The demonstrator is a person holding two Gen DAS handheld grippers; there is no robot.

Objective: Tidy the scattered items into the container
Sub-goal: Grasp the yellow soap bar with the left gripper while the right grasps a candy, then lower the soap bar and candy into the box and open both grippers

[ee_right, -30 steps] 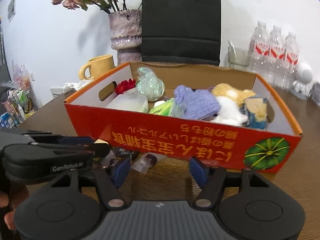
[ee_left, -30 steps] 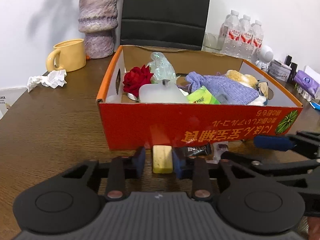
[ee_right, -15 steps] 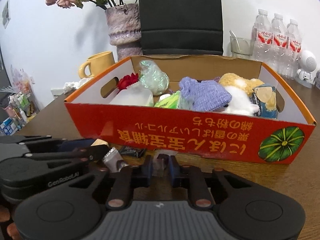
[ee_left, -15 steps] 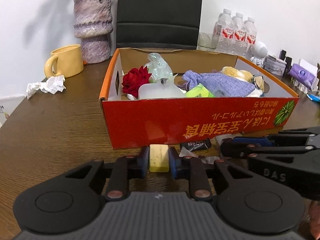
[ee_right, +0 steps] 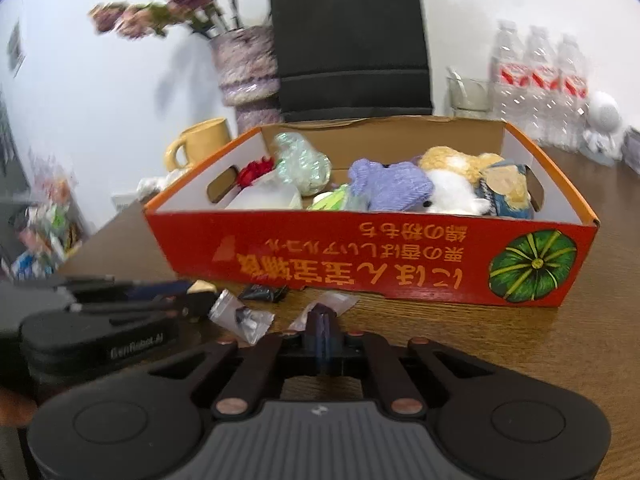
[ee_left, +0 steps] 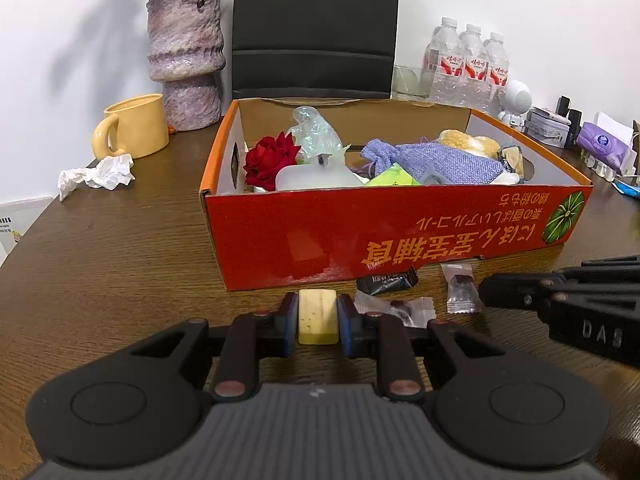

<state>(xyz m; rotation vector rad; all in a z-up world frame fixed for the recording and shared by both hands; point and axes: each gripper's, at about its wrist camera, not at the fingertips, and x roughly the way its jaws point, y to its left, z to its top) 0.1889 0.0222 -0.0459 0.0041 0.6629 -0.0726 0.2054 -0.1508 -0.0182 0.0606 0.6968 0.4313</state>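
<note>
left gripper [ee_left: 318, 316]: jaws narrow, clamped on a pale yellow block [ee_left: 317, 316] that looks like an eraser or a bar of soap; blue pads flat on its two long sides, so the grip looks square and stable for a lift.
right gripper [ee_right: 322, 330]: jaws have just been closing and are now all but shut, pinching the near edge of a clear crinkly sachet [ee_right: 326, 309]; thin film, so an edge pinch is likely the only workable hold.
container: orange cardboard box [ee_left: 400, 236], open top, hand slots in the end walls, just beyond both grippers; already holds a red fabric rose [ee_left: 270, 158], a lilac woven pouch [ee_left: 436, 160], a plush toy [ee_right: 456, 192] and a translucent lid-like piece.
still loose: black candy wrapper [ee_left: 387, 280] touching the box's near wall; second clear sachet [ee_right: 242, 318] between the two grippers.
table [ee_left: 100, 264]: dark wood grain.
judgement: both items gripped low on the table; next comes a lift over the near wall. The film sachet may slip from the pinch.
</note>
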